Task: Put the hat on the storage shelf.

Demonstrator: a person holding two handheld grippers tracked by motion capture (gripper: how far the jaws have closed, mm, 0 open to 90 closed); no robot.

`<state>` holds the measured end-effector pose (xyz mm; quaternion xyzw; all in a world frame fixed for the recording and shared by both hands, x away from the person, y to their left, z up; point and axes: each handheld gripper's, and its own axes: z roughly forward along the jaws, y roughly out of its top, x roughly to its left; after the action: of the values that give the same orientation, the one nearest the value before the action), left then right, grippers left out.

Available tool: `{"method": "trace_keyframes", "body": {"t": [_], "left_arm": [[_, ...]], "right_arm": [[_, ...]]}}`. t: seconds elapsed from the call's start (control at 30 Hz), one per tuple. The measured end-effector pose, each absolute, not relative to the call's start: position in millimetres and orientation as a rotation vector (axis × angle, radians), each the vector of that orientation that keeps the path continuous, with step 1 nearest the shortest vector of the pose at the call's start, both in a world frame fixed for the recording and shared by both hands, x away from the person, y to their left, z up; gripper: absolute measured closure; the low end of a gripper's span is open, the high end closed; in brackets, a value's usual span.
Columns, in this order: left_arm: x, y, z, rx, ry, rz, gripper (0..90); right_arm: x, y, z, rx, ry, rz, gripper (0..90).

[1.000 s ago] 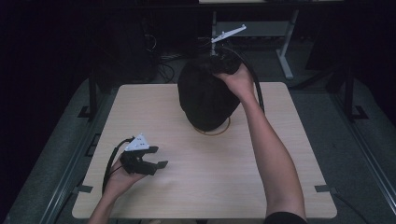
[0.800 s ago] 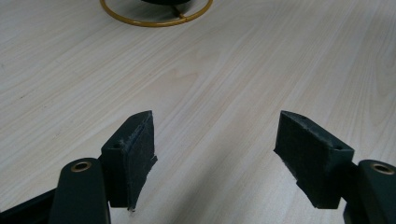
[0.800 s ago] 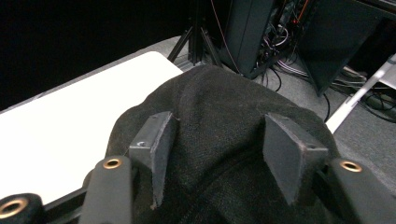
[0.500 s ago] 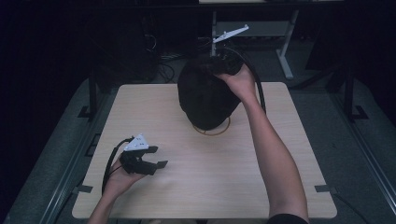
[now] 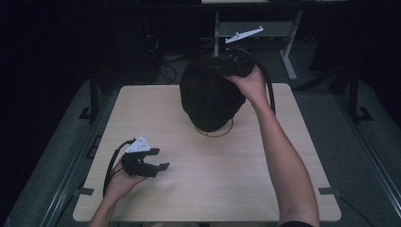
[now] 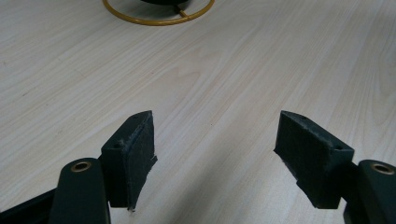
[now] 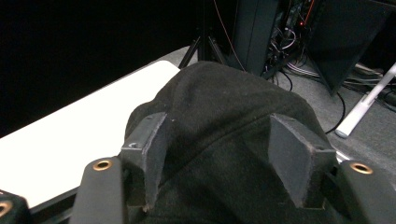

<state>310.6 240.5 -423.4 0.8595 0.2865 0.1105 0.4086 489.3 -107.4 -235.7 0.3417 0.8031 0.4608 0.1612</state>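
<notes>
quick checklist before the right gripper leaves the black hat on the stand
1. Right gripper jaws off the black hat: cannot tell; they have just been opening, fabric between them.
2. Hat seated on the stand: ok, it covers the top.
3. Yellow ring base flat on the table: ok.
4. Left gripper empty and open: ok.
5. Left gripper away from the hat: ok.

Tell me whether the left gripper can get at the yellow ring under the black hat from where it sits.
Probably yes: bare table lies between the left gripper and the yellow ring, though the black hat covers most of it.
</notes>
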Motion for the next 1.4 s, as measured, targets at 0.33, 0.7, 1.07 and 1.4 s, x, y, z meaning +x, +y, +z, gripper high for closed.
{"method": "trace_keyframes", "body": {"t": [0.33, 0.7, 1.07, 1.4], "left_arm": [[311, 240, -424, 2.17, 0.725, 0.276, 27.7], [311, 240, -424, 2.169, 0.727, 0.276, 27.7], [311, 242, -424, 2.174, 0.724, 0.282, 27.7], [311, 243, -426, 2.172, 0.739, 0.282, 27.6]], "right_arm": [[483, -121, -237, 0.995, 2.282, 1.358, 35.8], [477, -134, -240, 1.028, 2.294, 1.38, 33.7], [465, -153, -247, 1.056, 2.296, 1.417, 31.4], [455, -174, -259, 1.107, 2.284, 1.447, 29.3]]}}
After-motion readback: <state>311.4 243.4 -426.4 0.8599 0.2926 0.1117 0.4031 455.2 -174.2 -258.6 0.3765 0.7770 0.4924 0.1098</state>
